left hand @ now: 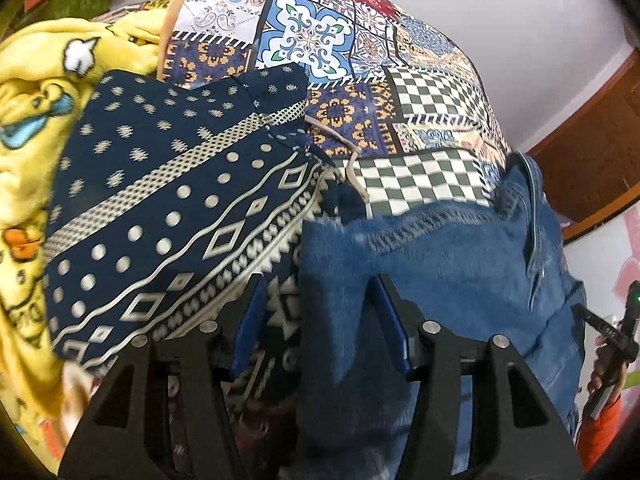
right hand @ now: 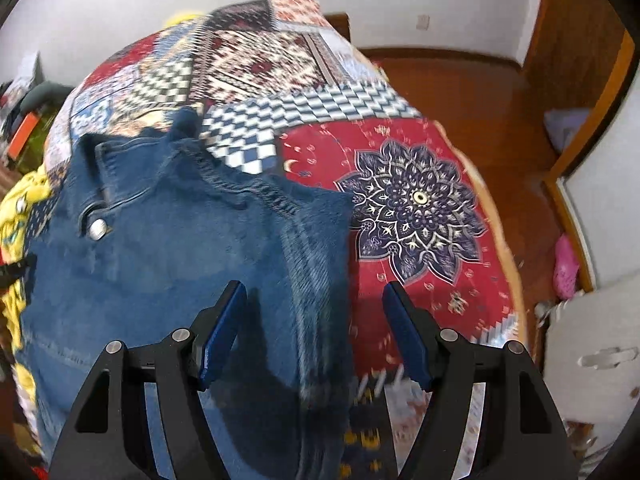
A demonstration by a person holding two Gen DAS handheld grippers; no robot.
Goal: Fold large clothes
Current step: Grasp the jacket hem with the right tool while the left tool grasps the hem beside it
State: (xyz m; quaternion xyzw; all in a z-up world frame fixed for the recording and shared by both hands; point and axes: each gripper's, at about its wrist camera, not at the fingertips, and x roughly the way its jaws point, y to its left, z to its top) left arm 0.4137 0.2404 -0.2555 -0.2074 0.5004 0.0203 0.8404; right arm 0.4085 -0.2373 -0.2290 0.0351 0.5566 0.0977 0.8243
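blue jeans [right hand: 180, 232], blanket lettering [left hand: 24, 320] unreadable

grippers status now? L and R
Left gripper: open over the jeans, gripping nothing.
Right gripper: open over the jeans' edge, gripping nothing.

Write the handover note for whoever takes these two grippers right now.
Left gripper: open, over the jeans' left edge, nothing pinched.
Right gripper: open, straddling the jeans' right edge, nothing pinched.
Jeans lie folded on the patchwork bedspread, waistband and button away from you.
Navy patterned garment lies left of the jeans, yellow blanket beyond it.
Left to do: the navy garment looks unfolded.
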